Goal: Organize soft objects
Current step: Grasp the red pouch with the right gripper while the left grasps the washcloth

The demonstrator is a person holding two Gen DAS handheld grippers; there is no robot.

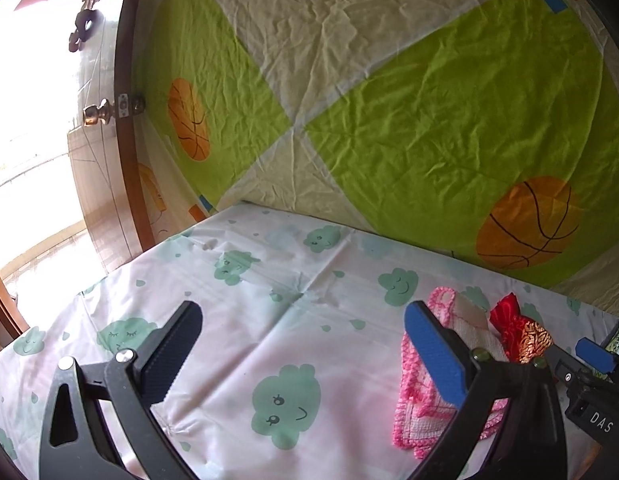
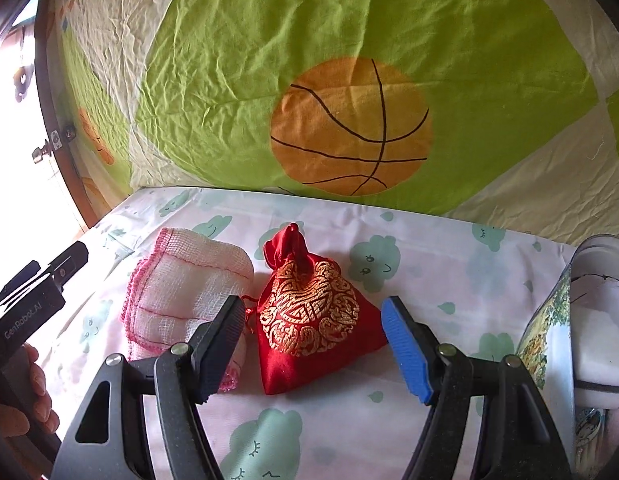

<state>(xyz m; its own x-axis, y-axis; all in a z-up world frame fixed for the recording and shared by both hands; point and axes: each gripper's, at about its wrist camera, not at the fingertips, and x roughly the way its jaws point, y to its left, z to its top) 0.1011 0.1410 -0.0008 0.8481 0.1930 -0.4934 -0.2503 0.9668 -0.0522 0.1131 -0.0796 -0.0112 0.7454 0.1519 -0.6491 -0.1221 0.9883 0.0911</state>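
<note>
Basically nothing is sorted yet, judging by how things lie. The red pouch [image 2: 309, 312] with gold print sits on the cloud-print table cover [image 2: 449, 280], drawstring neck pointing to the far side, and the folded pink-edged cloth [image 2: 181, 292] lies just left of it, touching or nearly so. The right gripper [image 2: 313, 344] hangs over the near side of the pouch with its fingers wide, one on either side of the pouch body, pads not pressing on it; so a grasp looks lined up but not made. The left gripper [image 1: 305, 356] is also wide open and empty, pointing at bare cover to the left of the cloth; its blue finger [image 1: 433, 356] overlaps the cloth in the left wrist view, though I can't tell if it touches. At the far right edge stands a container [image 2: 589, 320] with a printed side and something white inside; probably the destination, but that's a guess. A hand [image 2: 33, 396] grips the left tool's handle at the lower left of the right wrist view. Left to do, as I read it: close on the pouch, move it, then handle the cloth. Both items are limp, so expect sag on lifting.
</note>
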